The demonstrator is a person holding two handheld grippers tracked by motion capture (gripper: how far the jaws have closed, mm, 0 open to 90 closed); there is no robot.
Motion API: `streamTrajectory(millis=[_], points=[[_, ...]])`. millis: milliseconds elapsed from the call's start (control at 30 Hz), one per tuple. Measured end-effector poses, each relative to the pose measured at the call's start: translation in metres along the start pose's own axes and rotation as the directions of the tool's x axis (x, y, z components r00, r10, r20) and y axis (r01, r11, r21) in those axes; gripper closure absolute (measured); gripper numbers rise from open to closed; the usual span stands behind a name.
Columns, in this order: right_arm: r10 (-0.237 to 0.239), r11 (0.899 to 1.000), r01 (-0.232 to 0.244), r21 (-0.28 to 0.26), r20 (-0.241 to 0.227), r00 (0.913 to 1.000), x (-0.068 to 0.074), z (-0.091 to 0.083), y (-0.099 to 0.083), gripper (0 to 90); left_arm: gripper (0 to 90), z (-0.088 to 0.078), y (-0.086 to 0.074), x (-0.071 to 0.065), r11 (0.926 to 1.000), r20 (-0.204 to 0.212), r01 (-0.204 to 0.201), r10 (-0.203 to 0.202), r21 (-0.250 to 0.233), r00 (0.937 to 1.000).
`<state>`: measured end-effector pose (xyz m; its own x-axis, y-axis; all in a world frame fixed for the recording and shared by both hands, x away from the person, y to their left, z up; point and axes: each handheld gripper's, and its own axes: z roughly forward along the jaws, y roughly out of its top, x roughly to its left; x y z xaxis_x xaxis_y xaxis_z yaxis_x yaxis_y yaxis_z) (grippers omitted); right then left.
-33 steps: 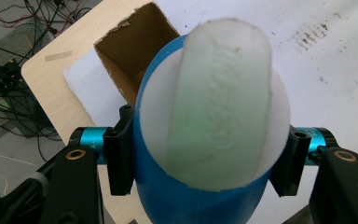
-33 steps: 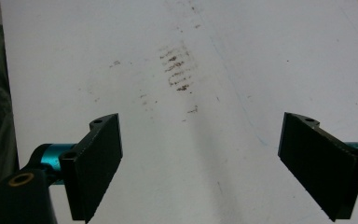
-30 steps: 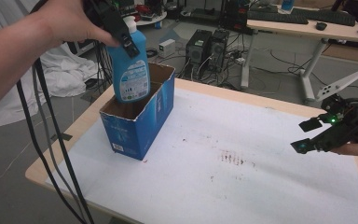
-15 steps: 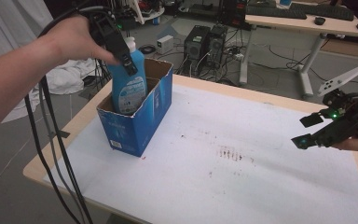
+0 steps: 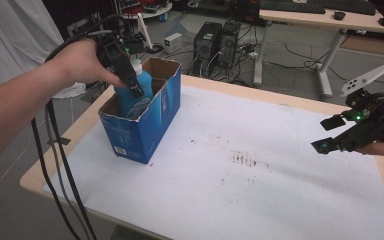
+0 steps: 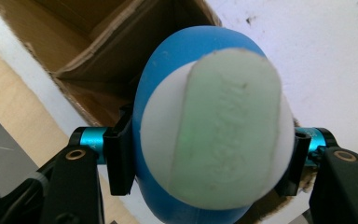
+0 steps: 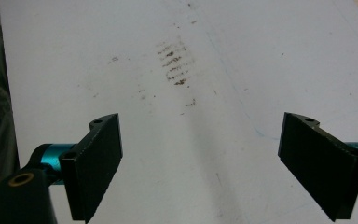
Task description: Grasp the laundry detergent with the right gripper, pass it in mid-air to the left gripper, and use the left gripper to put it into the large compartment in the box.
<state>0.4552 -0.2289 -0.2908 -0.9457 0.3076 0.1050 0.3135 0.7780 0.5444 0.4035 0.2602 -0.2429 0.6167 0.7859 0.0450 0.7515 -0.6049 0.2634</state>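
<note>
A blue bottle [image 5: 139, 98] with a white cap stands upright inside the open blue cardboard box [image 5: 150, 125] at the table's left. My left gripper [image 5: 131, 85] reaches down from above and is shut on the bottle's upper part. In the left gripper view the cap [image 6: 223, 130] faces the camera, the black pads [image 6: 120, 158] press both sides of the bottle, and the box's brown inside [image 6: 88, 56] lies beneath. My right gripper [image 5: 330, 134] hovers over the table's right side, open with nothing between its jaws [image 7: 209, 163].
The white table top [image 5: 240, 190] has a patch of brown marks [image 5: 245, 160] near its middle. Black cables [image 5: 55, 165] hang from the left hand over the table's left edge. Desks and computer towers [image 5: 215, 42] stand on the floor beyond the far edge.
The left hand has come down, and the bottle has sunk from above the box's rim to deep inside the box. The right gripper has stayed where it was.
</note>
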Motion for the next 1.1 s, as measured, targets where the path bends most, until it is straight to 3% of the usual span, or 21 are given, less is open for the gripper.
streamTrajectory(millis=[400, 767, 1100], points=[[0.005, 1.000, -0.005, 0.004, 0.000, 1.0000, 0.000, 0.000, -0.003, 13.3, 37.7, 0.028, -0.006, -0.001, 0.9977, 0.002, -0.047, 0.047, 0.048, 0.9989], [0.015, 1.000, -0.015, 0.004, 0.001, 0.9999, -0.001, 0.000, -0.006, 13.3, 37.7, 0.042, -0.008, -0.001, 0.9977, 0.005, -0.036, 0.036, 0.058, 0.9993], [0.014, 1.000, -0.014, -0.001, 0.000, 0.9999, 0.000, -0.001, -0.007, 13.3, 37.6, 0.043, -0.007, 0.000, 0.9982, 0.005, -0.031, 0.031, 0.051, 0.9995]])
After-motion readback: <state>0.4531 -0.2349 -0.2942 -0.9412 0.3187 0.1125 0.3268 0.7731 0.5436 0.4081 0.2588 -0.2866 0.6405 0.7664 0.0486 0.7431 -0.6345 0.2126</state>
